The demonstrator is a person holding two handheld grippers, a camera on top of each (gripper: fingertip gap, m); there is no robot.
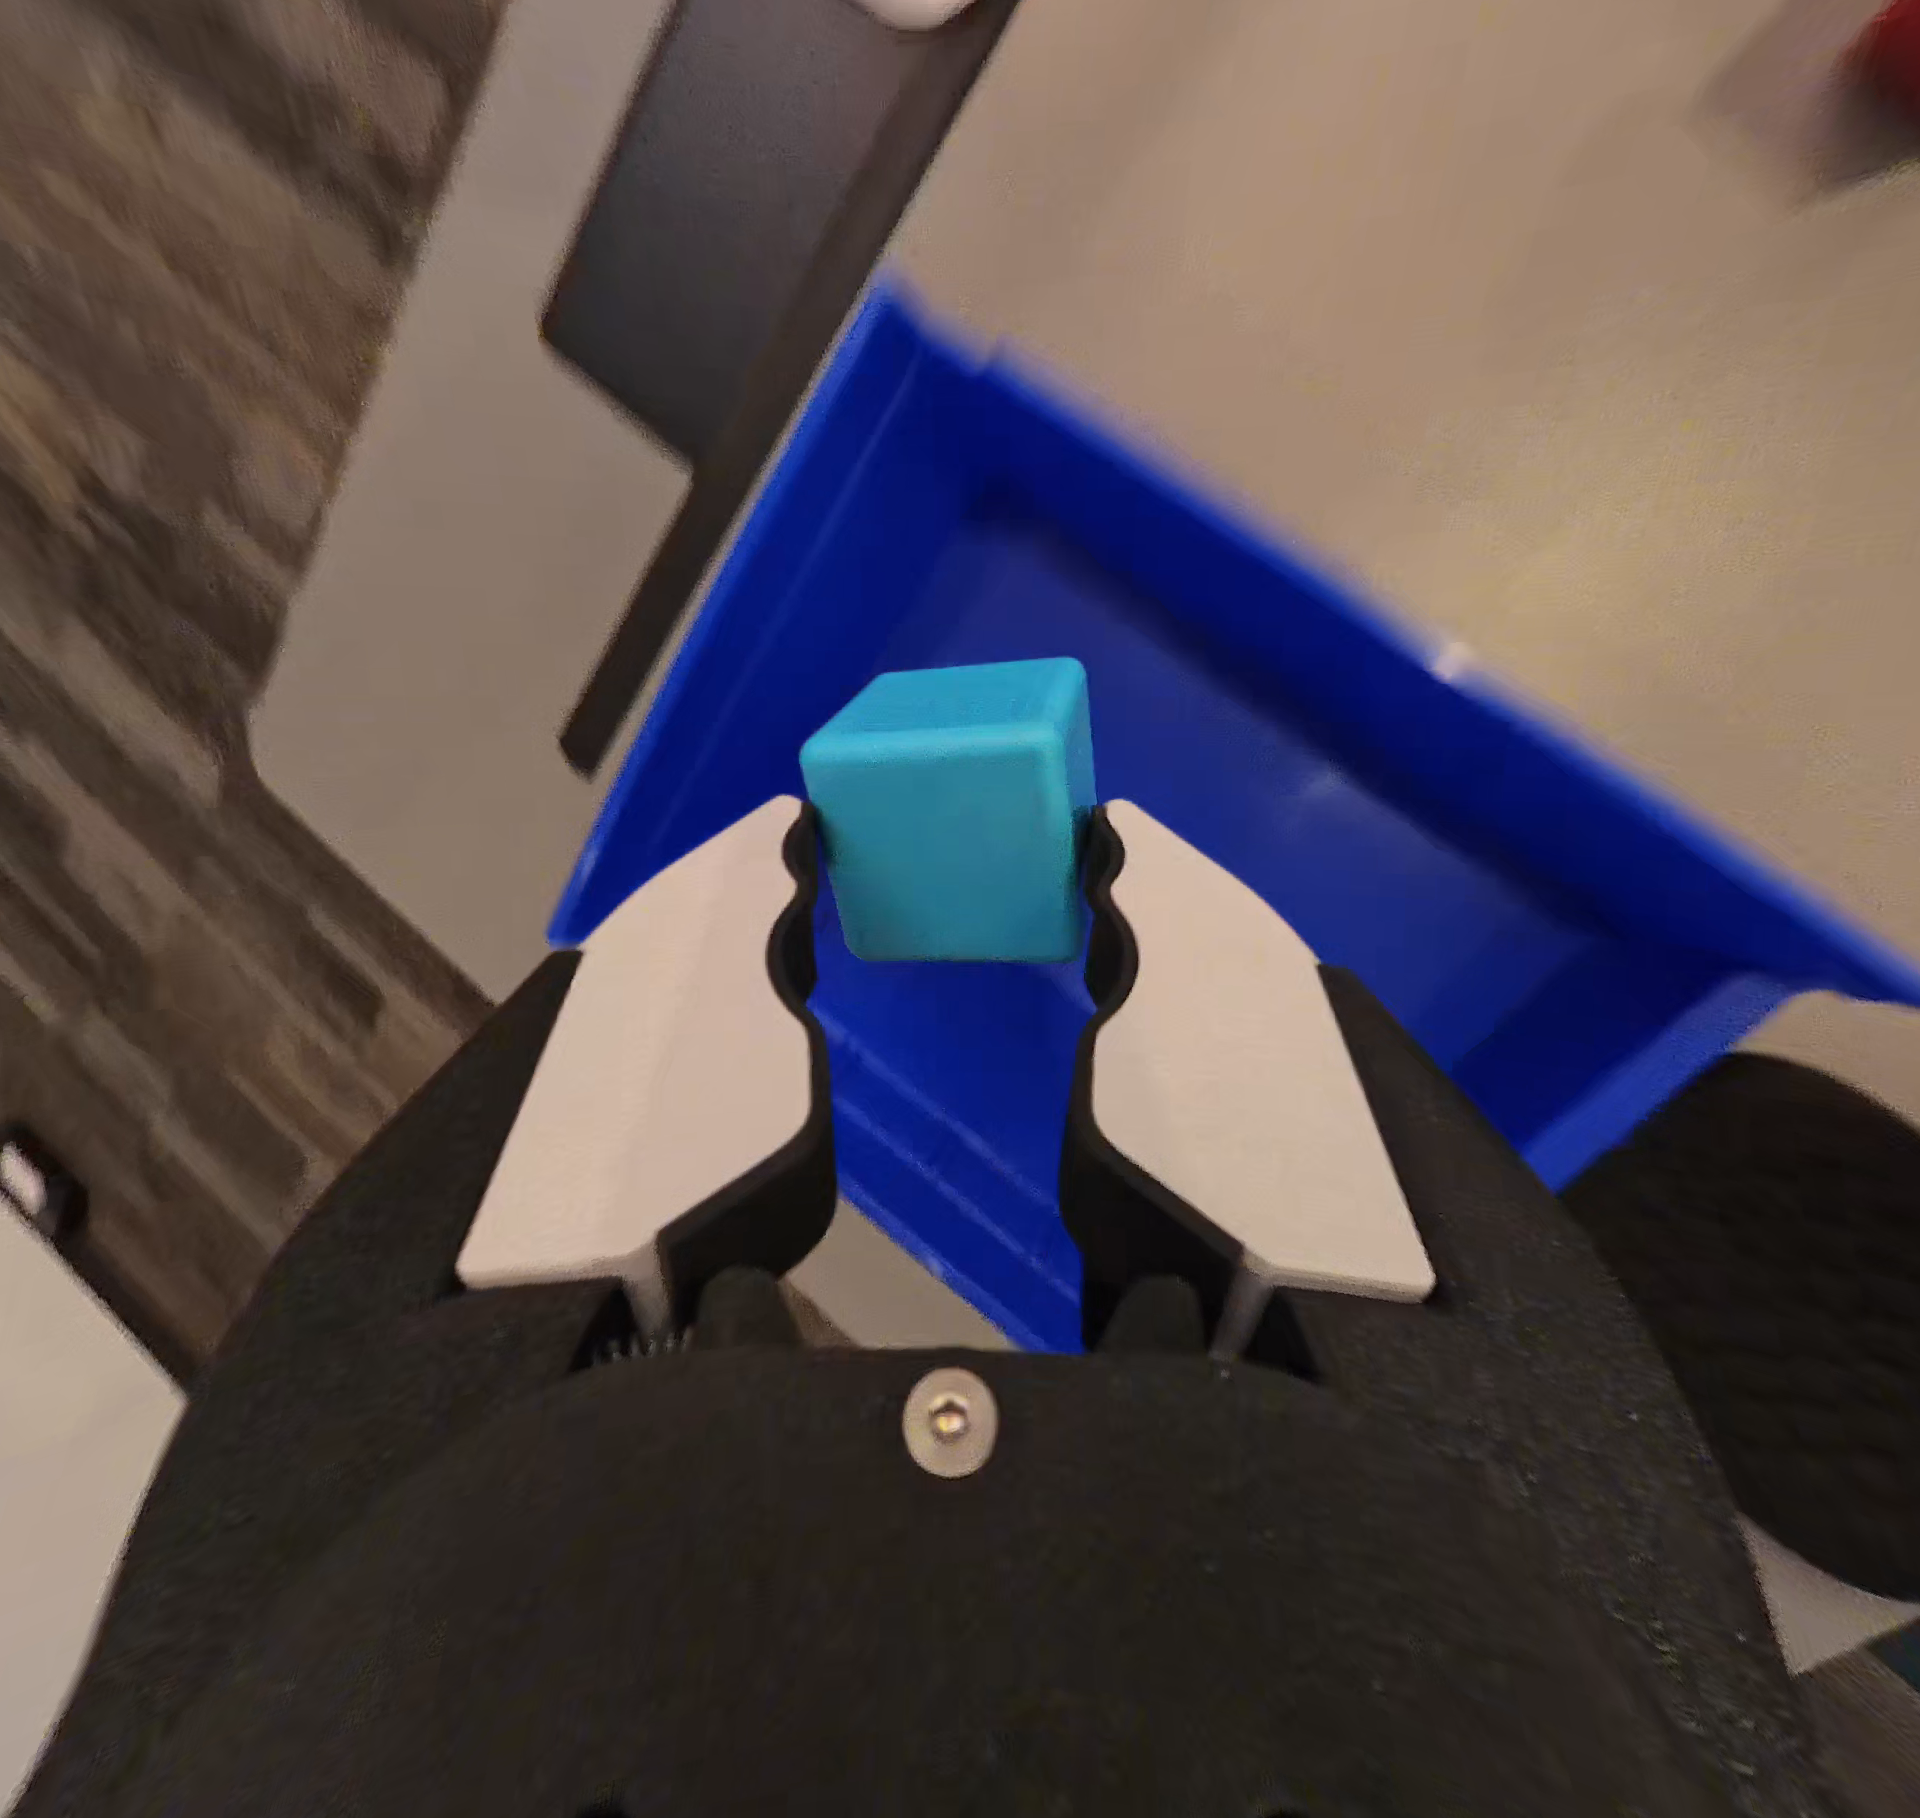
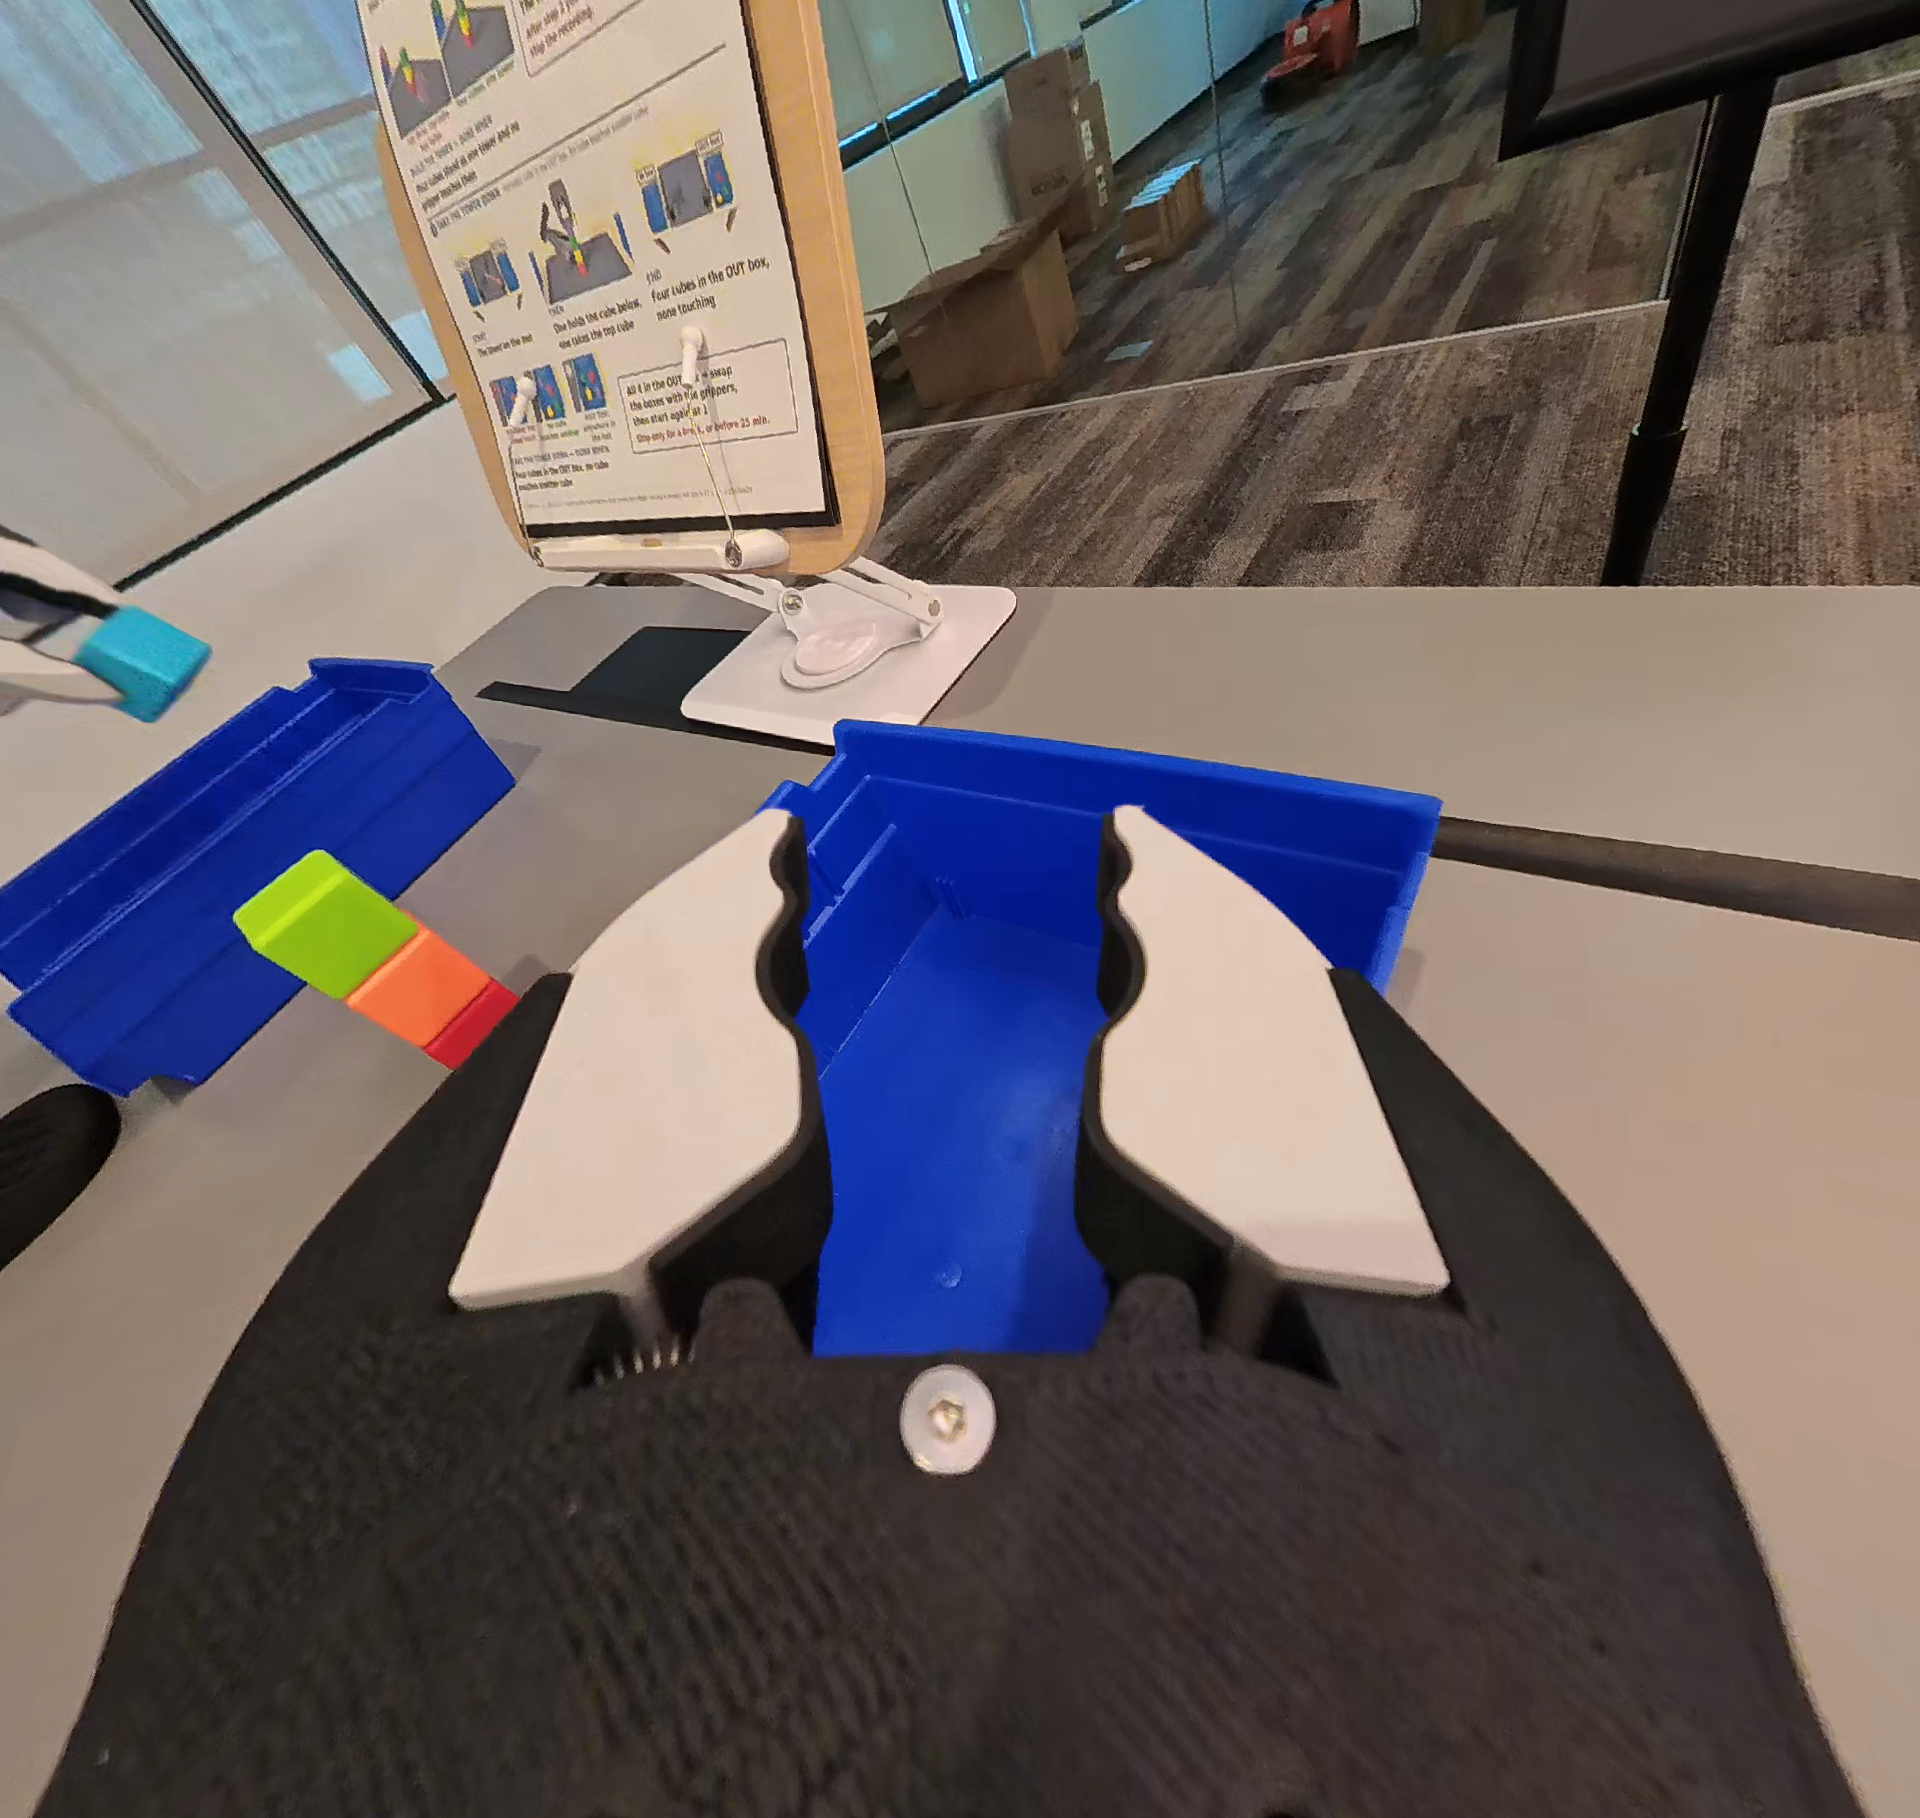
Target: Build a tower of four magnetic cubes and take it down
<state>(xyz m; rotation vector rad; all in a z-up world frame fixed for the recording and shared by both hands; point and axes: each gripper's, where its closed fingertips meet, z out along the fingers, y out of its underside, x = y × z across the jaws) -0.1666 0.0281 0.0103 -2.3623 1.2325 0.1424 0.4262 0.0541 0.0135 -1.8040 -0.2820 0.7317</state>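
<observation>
My left gripper (image 1: pixel 948 833) is shut on a teal cube (image 1: pixel 951 812) and holds it in the air above an empty blue bin (image 1: pixel 1299 781). The same teal cube (image 2: pixel 140 662) shows at the far left of the right wrist view, held above the left blue bin (image 2: pixel 239 833). A stack of three cubes stands on the table: green (image 2: pixel 324 921) on top, orange (image 2: pixel 421 989) below it, red (image 2: pixel 473 1030) at the bottom, partly hidden by my right gripper. My right gripper (image 2: pixel 951 895) is open and empty over a second blue bin (image 2: pixel 1143 792), which is empty.
A wooden board with an instruction sheet (image 2: pixel 623 230) stands on a white stand (image 2: pixel 852 656) at the back of the grey table (image 2: pixel 1558 729). A dark mat (image 1: pixel 717 241) lies by the left bin. The table edge and carpet floor (image 1: pixel 156 418) are on the left. Tip to tip, the grippers are about 60 centimeters apart.
</observation>
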